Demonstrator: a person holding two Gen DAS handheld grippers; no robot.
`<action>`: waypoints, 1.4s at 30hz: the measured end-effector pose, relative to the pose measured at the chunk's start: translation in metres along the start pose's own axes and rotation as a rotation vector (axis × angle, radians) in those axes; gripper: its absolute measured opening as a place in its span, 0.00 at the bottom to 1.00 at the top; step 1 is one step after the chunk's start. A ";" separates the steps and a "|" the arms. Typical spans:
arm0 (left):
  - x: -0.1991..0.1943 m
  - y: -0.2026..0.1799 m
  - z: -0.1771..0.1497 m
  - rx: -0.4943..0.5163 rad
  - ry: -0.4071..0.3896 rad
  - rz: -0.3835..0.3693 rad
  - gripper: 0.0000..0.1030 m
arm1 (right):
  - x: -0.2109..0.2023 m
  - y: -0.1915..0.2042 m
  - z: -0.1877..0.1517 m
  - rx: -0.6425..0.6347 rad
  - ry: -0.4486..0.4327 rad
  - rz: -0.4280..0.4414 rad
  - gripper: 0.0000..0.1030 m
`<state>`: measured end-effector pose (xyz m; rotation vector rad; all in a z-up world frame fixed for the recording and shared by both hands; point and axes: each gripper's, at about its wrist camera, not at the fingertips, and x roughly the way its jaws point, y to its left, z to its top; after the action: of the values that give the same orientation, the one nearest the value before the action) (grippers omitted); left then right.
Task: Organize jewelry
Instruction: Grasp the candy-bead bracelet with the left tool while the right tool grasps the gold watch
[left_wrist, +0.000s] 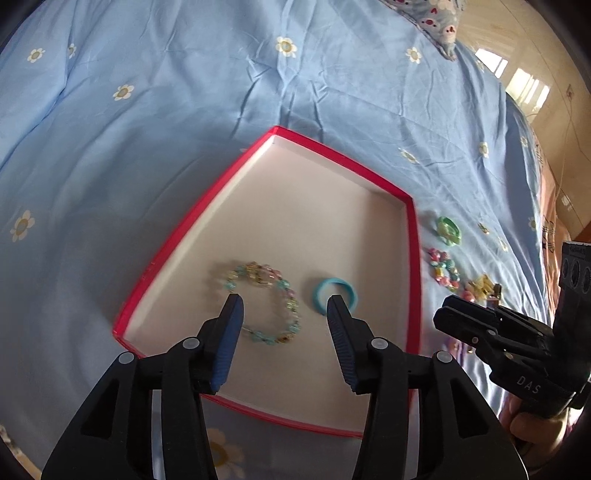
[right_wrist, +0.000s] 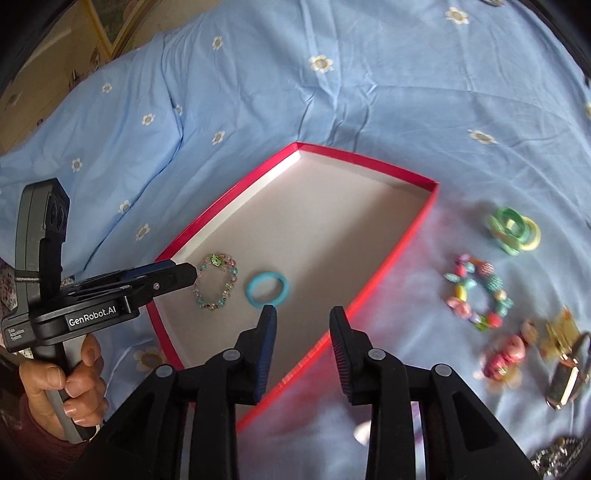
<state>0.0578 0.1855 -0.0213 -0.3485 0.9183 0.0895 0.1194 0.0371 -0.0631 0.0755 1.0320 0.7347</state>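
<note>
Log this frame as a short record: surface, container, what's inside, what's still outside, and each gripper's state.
surface: blue floral bedsheet
container: red box, open, white inside
inside: beaded bracelet and blue ring, side by side, apart
outside: green rings, colourful bracelet, pink piece, gold pieces, all on the sheet beside the box
left gripper: open, empty, over the box
right gripper: open, empty, at the box edge

A shallow box (right_wrist: 399, 242) lies on the bedspread (right_wrist: 258, 92). In its near end a beaded bracelet (right_wrist: 216, 286) lies left of a ring (right_wrist: 266, 288), apart. Right of the box, on the bedspread, more jewelry (right_wrist: 478, 295) lies in a loose, perhaps touching, cluster.
</note>
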 end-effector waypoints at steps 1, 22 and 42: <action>-0.001 -0.004 -0.001 0.006 0.001 -0.004 0.45 | -0.006 -0.004 -0.002 0.011 -0.005 -0.005 0.32; 0.010 -0.099 -0.018 0.162 0.056 -0.098 0.45 | -0.096 -0.089 -0.056 0.182 -0.117 -0.164 0.32; 0.039 -0.147 -0.003 0.229 0.101 -0.116 0.47 | -0.105 -0.128 -0.069 0.229 -0.132 -0.230 0.33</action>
<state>0.1124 0.0441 -0.0160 -0.1941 0.9950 -0.1406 0.0989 -0.1410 -0.0702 0.1971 0.9758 0.3958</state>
